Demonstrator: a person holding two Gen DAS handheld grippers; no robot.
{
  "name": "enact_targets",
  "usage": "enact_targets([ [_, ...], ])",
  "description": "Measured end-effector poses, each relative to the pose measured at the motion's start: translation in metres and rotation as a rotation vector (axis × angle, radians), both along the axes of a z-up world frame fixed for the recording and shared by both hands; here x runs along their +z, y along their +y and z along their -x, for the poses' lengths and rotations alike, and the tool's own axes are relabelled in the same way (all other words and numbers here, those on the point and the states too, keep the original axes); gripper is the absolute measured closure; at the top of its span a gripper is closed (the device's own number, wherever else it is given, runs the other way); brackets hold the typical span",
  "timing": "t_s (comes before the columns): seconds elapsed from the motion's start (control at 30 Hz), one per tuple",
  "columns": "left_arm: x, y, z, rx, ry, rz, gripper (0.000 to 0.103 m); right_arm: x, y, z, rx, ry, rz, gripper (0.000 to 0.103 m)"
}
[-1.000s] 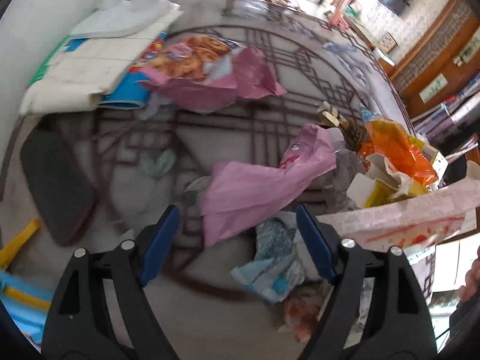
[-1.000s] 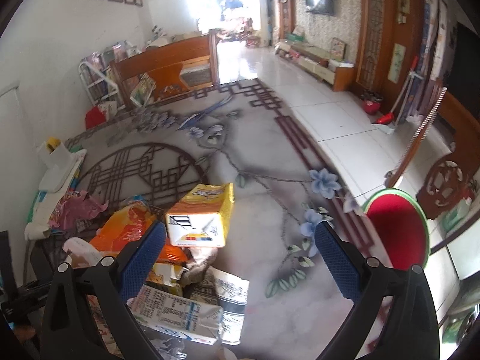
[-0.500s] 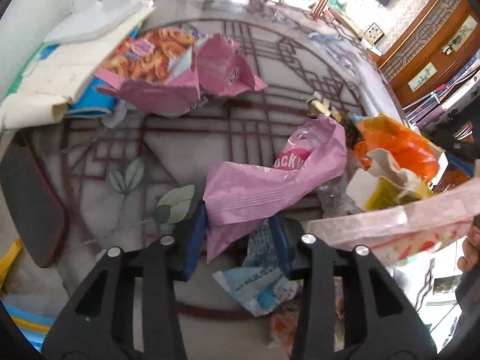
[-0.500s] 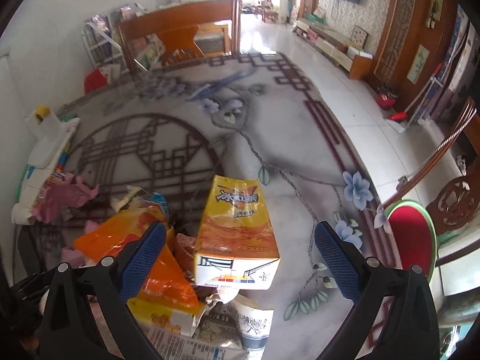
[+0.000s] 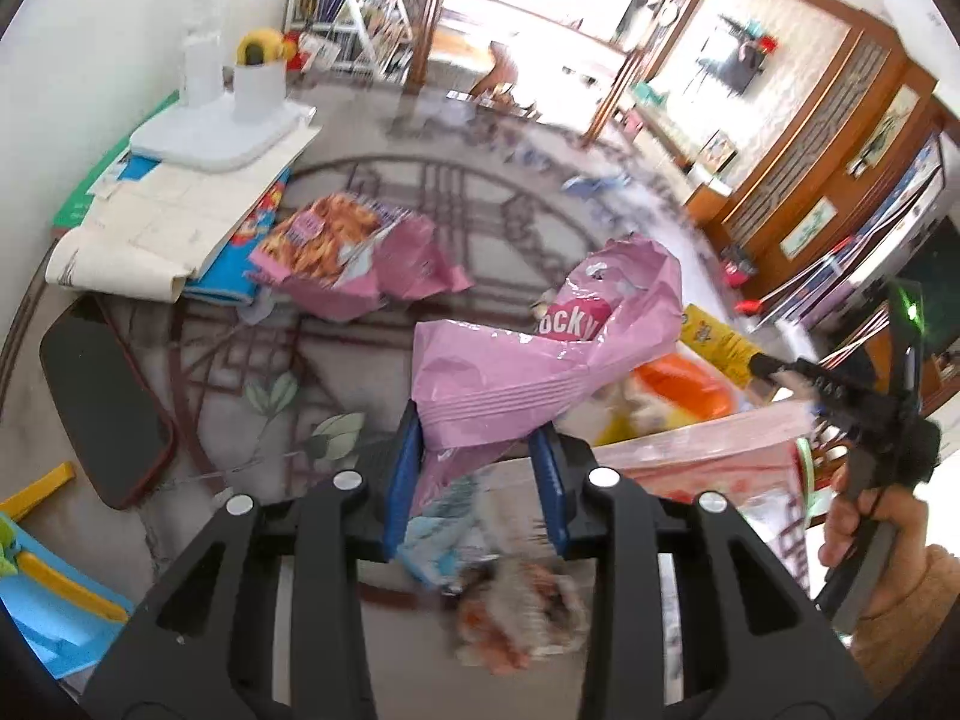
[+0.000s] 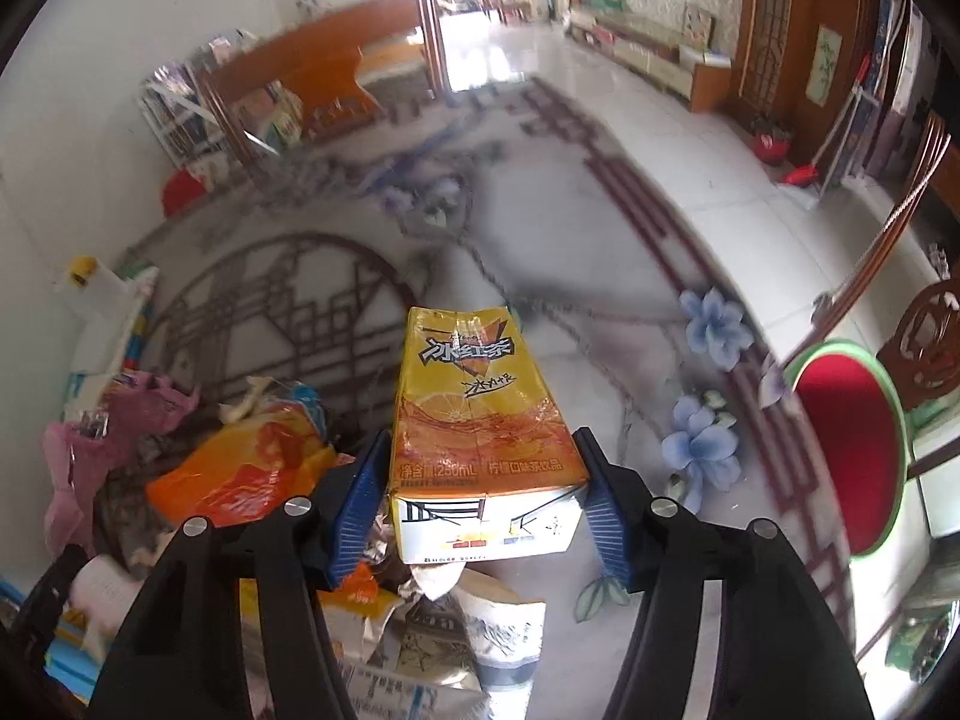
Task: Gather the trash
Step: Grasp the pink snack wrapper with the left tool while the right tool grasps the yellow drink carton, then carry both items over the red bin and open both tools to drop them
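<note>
**Both grippers clamped on litter above the patterned rug**

The left gripper (image 5: 477,471) pinches the lower end of a crumpled pink snack bag (image 5: 540,360) between its blue pads; the bag rises up and to the right, and its red label shows the letters "OCKY". The right gripper (image 6: 483,501) squeezes a yellow-orange drink carton (image 6: 480,426) by its two sides, base end toward the camera. The carton carries the Chinese name 冰红茶, an orange-slice picture and "250mL" along its lower edge.

Taking the carton as the landmark: an orange plastic wrapper (image 6: 240,468) lies just to its left, crumpled printed paper (image 6: 444,630) sits below it, and blue flowers woven into the rug (image 6: 708,438) lie to its right. A second pink bag printed with fried snacks (image 5: 336,246) lies far left of it, beside a stack of folded papers (image 5: 174,222).
</note>
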State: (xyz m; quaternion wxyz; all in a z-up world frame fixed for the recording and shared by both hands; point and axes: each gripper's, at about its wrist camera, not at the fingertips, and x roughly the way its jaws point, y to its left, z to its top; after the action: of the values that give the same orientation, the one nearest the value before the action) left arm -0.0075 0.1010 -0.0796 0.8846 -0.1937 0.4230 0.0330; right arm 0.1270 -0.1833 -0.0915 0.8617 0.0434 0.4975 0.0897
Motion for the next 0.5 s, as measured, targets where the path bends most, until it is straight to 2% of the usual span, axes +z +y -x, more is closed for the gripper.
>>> enact_targets([
  [0.13,0.022,-0.025,0.000,-0.037,-0.060,0.014,0.069,0.032,-0.022,0.018,-0.020,-0.092,-0.025,0.044],
  [0.27,0.043,-0.067,-0.007,-0.107,-0.101,0.023,0.069,0.055,-0.060,0.035,-0.061,-0.140,-0.071,0.044],
  [0.5,0.056,-0.167,-0.024,-0.234,-0.121,0.036,0.069,0.067,-0.149,0.056,-0.151,-0.186,-0.049,0.044],
])
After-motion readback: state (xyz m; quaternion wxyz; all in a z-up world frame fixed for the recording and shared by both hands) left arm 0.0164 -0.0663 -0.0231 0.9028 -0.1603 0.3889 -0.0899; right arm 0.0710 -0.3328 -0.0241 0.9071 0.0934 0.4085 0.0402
